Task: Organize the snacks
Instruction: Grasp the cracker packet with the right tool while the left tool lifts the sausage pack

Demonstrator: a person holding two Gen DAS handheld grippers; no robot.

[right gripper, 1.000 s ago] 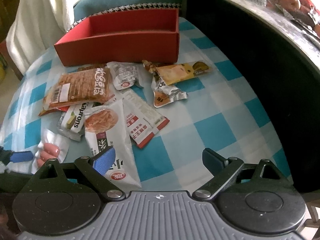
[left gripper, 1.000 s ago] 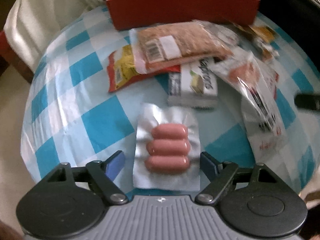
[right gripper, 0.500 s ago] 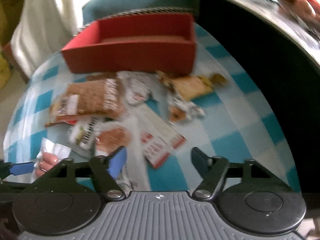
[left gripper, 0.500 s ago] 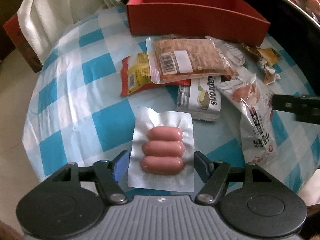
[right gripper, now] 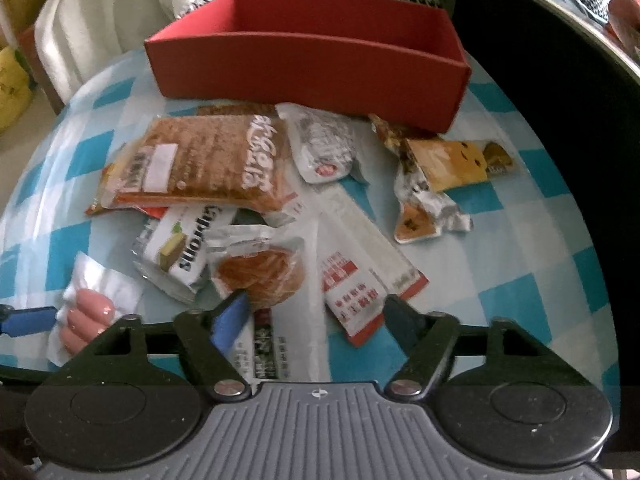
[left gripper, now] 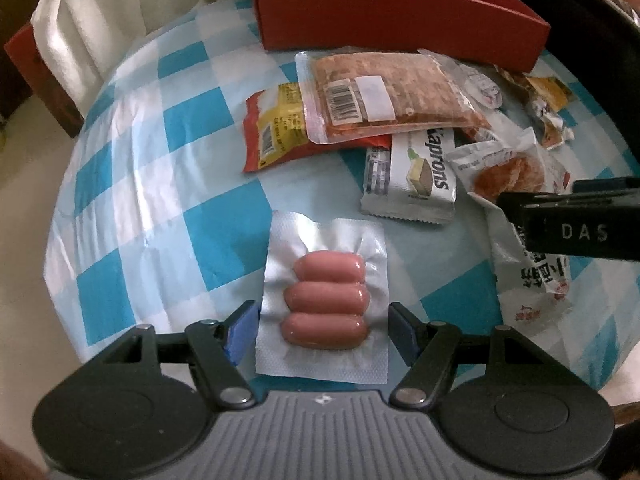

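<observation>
A clear pack of three pink sausages lies on the blue checked tablecloth; it also shows in the right wrist view. My left gripper stands with its jaws at both side edges of the pack. My right gripper is open and empty above a white noodle packet and a red and white sachet. A red open box stands at the back; it also shows in the left wrist view. A brown snack bag and a Kaprons wafer pack lie in the pile.
A yellow and red packet lies under the brown bag. A white wrapper and yellow wrapped snacks lie in front of the box. A dark wall runs along the right. White cloth hangs at the back left.
My left gripper's jaws have narrowed around the sausage pack. My right gripper has moved forward over the noodle packet and shows larger in the left wrist view.
</observation>
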